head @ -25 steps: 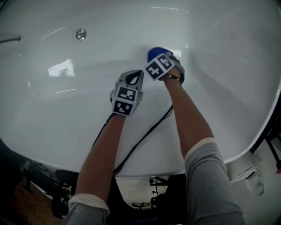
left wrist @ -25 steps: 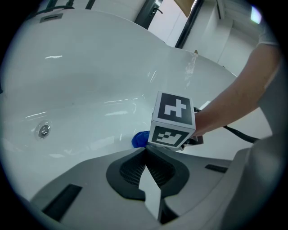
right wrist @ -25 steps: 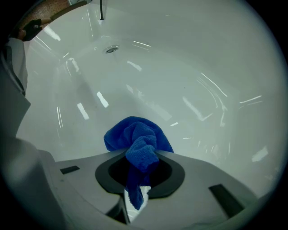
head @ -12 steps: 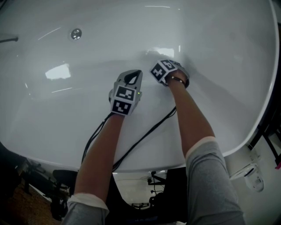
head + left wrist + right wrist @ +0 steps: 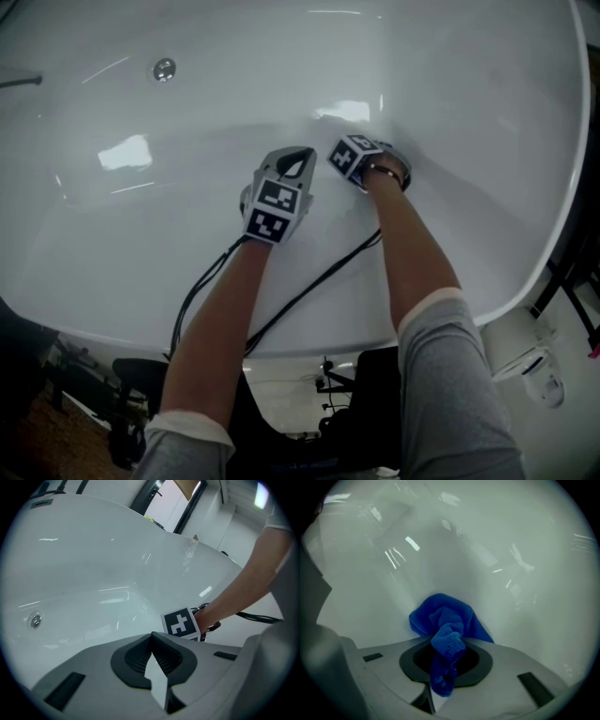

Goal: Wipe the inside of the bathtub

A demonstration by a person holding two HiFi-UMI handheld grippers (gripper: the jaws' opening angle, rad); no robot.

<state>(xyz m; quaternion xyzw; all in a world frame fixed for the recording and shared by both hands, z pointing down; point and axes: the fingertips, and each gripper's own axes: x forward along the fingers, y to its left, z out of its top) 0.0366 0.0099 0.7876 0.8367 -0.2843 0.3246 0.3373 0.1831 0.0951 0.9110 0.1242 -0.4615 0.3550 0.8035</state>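
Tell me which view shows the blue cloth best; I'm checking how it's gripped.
The right gripper view: the blue cloth sits centred, pinched in the right gripper's jaws, against the bathtub wall. The head view hides it behind that gripper; the left gripper view shows no cloth.

Glossy smooth white bathtub (image 5: 141, 234), fuzzy blue cloth (image 5: 447, 620), shiny metal drain (image 5: 164, 68)
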